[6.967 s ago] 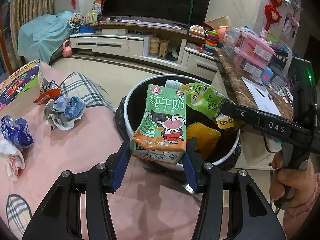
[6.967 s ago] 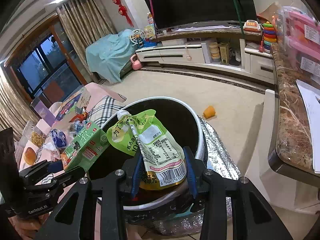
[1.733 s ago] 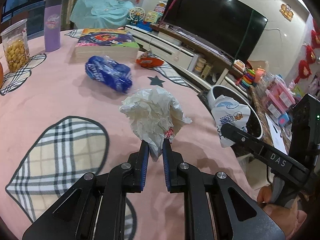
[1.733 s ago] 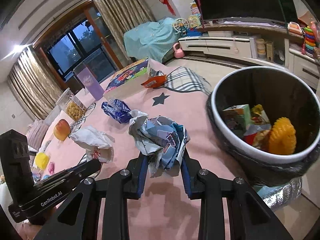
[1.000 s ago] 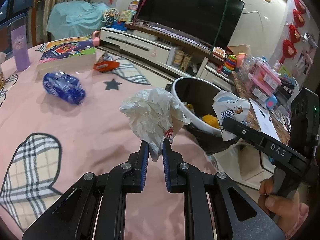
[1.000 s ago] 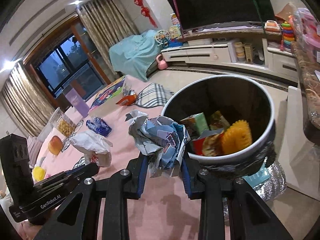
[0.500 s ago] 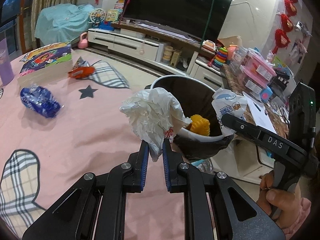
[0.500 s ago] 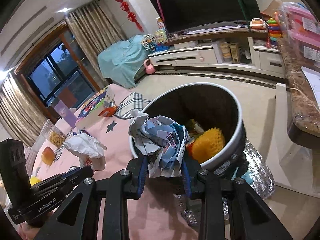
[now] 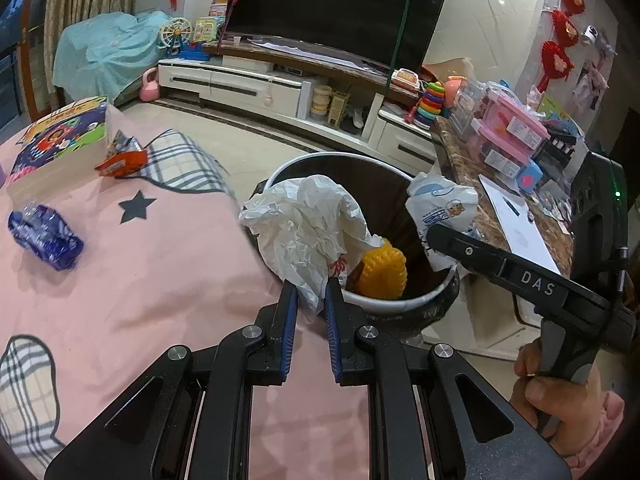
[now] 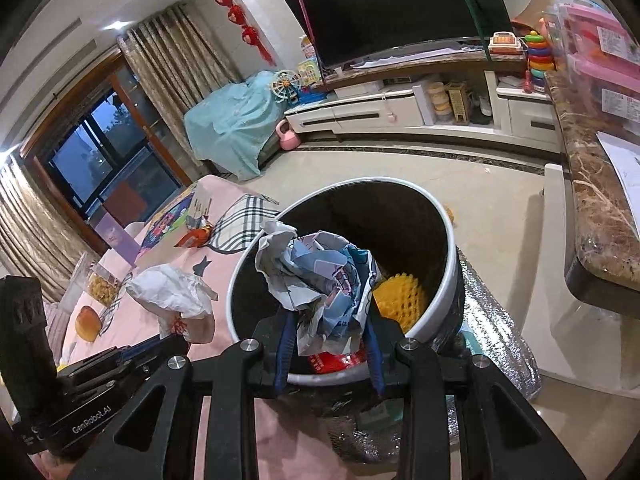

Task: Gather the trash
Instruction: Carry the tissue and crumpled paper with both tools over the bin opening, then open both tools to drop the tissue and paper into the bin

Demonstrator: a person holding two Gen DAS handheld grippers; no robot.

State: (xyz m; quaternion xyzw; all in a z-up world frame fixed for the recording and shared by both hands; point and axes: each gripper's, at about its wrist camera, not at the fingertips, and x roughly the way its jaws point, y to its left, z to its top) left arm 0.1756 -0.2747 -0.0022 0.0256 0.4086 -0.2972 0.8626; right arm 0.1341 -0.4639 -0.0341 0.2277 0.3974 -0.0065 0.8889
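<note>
My left gripper is shut on a crumpled white paper bag and holds it at the near rim of the black trash bin. My right gripper is shut on a crumpled blue-and-white wrapper and holds it over the bin's near edge. The bin holds a yellow foam net and red packaging. In the left wrist view the right gripper's wrapper hangs over the bin's right rim. In the right wrist view the white bag sits left of the bin.
On the pink tablecloth lie a blue crumpled wrapper, an orange wrapper and a picture book. A marble counter with pink boxes stands right of the bin. A TV stand runs along the far wall.
Both grippers have moved from over the table toward the bin, carrying their trash. The bin now sits directly under and ahead of both loads.
</note>
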